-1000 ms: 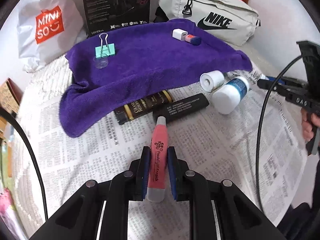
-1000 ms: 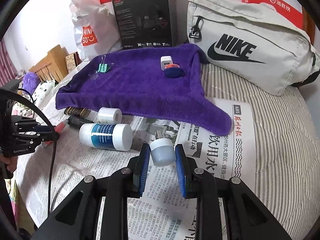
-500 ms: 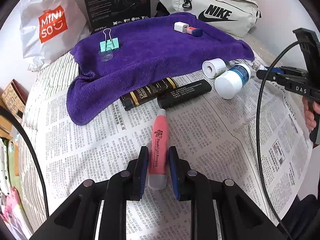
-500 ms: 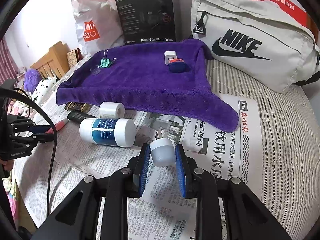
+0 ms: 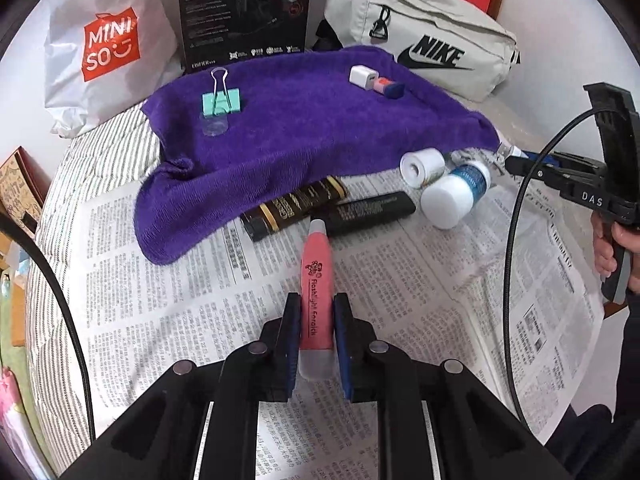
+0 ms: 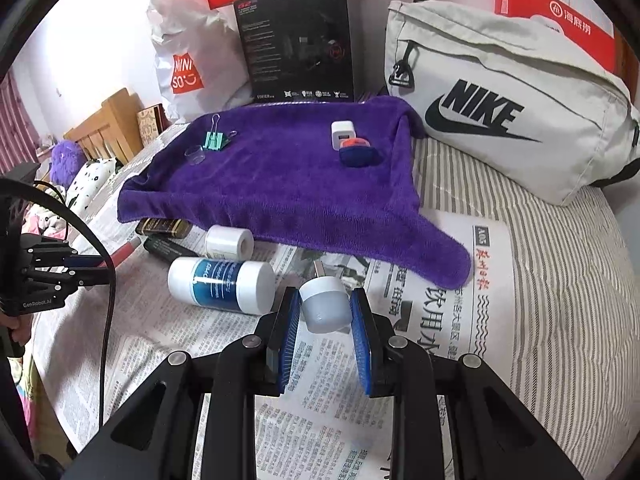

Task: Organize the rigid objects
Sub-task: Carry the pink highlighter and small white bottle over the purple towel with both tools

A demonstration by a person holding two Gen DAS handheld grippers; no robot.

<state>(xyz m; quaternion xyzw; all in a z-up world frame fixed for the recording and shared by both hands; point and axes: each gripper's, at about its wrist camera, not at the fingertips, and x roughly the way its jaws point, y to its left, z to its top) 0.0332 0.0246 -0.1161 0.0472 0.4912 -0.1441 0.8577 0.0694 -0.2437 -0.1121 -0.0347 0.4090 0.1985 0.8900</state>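
My left gripper (image 5: 316,320) is shut on a pink flashlight earpick pen (image 5: 317,292), held above the newspaper. My right gripper (image 6: 325,312) is shut on a small white jar (image 6: 325,305). A purple towel (image 5: 304,128) lies ahead and carries a teal binder clip (image 5: 221,100), a clear cap (image 5: 214,125), a white charger cube (image 5: 363,77) and a blue-orange item (image 5: 389,87). In front of the towel lie a black-gold tube (image 5: 296,206), a black tube (image 5: 370,209), a white tape roll (image 5: 422,167) and a blue-white bottle (image 5: 456,194).
Newspaper (image 6: 420,308) covers a striped bed. Behind the towel stand a Miniso bag (image 5: 104,44), a black box (image 5: 244,12) and a grey Nike bag (image 6: 500,108). A wooden headboard (image 6: 108,128) is at the far left in the right wrist view.
Both grippers have lifted and drawn back slightly with their objects still held. The objects on the towel and newspaper have not moved.
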